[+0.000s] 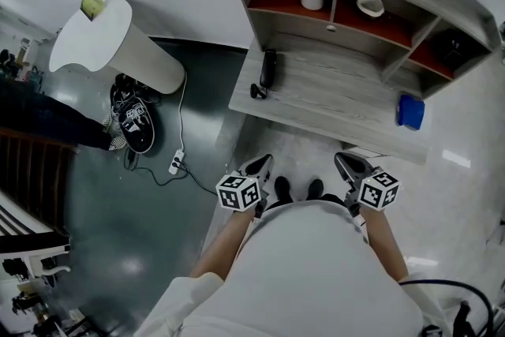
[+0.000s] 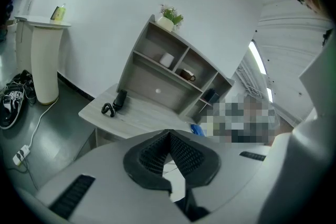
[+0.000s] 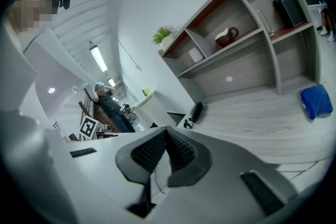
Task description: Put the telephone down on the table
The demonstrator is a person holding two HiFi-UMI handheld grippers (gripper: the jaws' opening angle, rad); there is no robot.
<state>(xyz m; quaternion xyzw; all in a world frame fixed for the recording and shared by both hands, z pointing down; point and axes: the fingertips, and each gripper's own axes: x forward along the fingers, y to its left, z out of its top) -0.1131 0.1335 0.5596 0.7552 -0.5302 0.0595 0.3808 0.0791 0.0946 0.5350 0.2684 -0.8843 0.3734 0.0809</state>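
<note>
- Since the black telephone handset (image 1: 268, 69) already lies flat on the grey wood-grain table (image 1: 339, 110), toward its left end and with its curled black cord (image 1: 257, 91) just beside it, the main danger I see is needless disturbance. A careless reach could nudge it toward that near left edge and off.
- Both tools are closed on nothing. The left gripper (image 1: 259, 166) and the right gripper (image 1: 350, 166) each show their ribbed jaws pressed together, empty. If a pickup were tried like this, the joined tips would probably shove the handset rather than clasp it.
- That curled cord looks light and springy. It could catch on a jaw and drag the handset along.
- Pose: both forearms (image 1: 229, 241) are bent in front of the person's waist. The grippers sit side by side, well apart from the table, pointing forward at it and tilted somewhat downward.
</note>
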